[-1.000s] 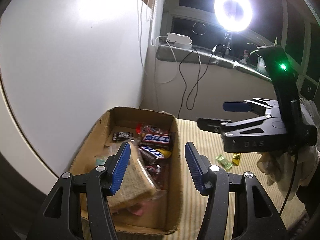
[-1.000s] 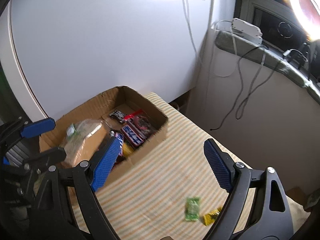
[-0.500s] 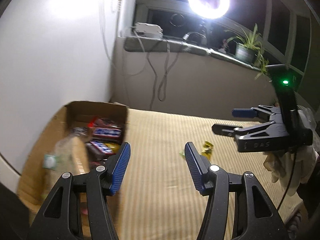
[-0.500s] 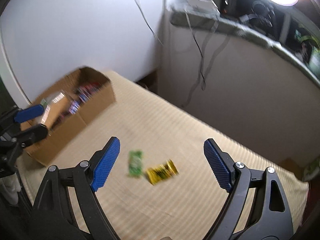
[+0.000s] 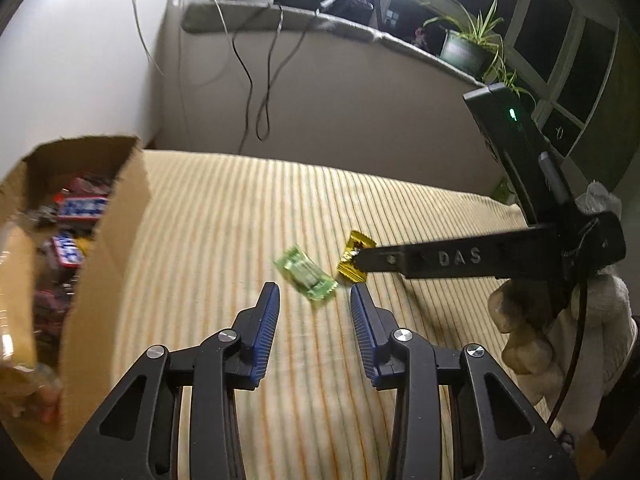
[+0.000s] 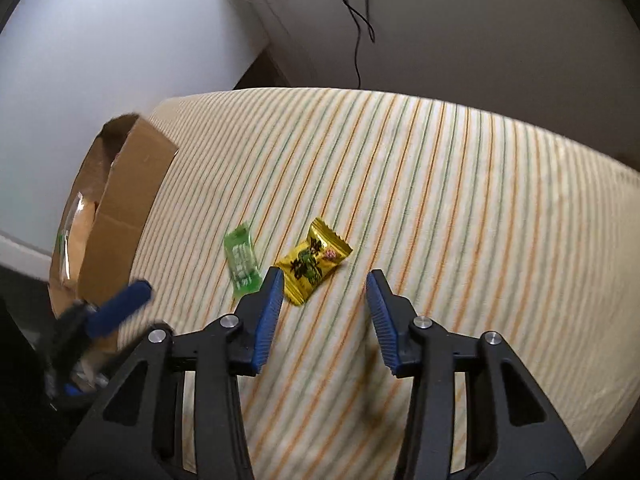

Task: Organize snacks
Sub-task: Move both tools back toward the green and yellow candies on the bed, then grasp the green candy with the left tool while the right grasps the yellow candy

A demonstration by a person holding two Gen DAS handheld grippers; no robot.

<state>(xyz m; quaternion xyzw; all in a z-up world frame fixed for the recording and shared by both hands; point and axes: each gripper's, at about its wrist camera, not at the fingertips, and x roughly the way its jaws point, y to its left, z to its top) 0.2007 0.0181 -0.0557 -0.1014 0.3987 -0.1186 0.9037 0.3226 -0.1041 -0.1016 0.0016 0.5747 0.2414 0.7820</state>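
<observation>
Two wrapped candies, one green (image 6: pixel 241 259), one yellow (image 6: pixel 314 261); one cardboard box (image 6: pixel 120 204).

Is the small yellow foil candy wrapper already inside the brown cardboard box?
No: the small yellow foil candy wrapper lies on the striped cloth beside a green wrapper, apart from the brown cardboard box.

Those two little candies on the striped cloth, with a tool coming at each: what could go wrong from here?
1. The green candy and yellow candy lie almost touching, so the left tool and right tool, both open and converging, could collide.
2. Either tool might nudge the neighbouring candy aside.
3. The wrappers lie flat on the striped cloth, so fingers may pinch fabric or slide over them.
</observation>
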